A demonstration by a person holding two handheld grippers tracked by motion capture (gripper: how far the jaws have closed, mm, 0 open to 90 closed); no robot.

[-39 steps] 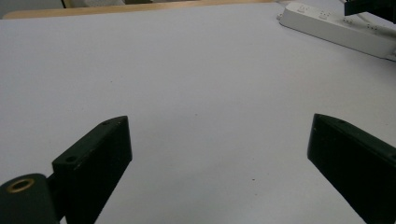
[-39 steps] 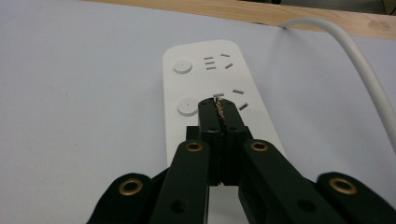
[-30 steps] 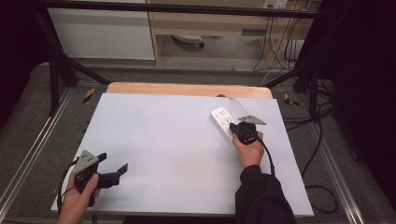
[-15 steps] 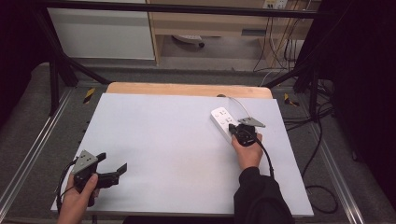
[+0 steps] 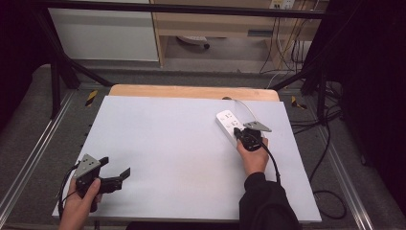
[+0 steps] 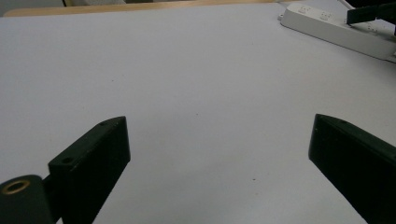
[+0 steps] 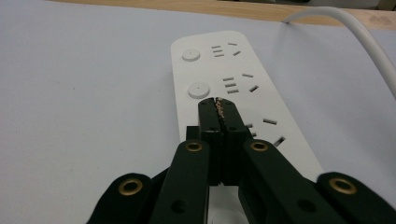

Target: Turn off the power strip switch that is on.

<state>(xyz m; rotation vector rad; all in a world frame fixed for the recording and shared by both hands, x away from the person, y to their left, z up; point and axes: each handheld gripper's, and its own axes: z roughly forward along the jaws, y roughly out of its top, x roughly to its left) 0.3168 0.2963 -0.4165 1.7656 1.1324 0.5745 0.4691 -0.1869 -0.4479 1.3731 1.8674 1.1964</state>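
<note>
While my right gripper (image 7: pixel 218 105) hovers pinched shut over the power strip (image 7: pixel 233 88) (near the table's (image 5: pixel 182 143) far right corner), my left gripper (image 5: pixel 117 177) gapes empty by the near left corner.

Soft, even overhead light is washing the pale counter (image 5: pixel 182 143); surroundings are falling into darkness, close-up views are blurring toward twelve o'clock.
</note>
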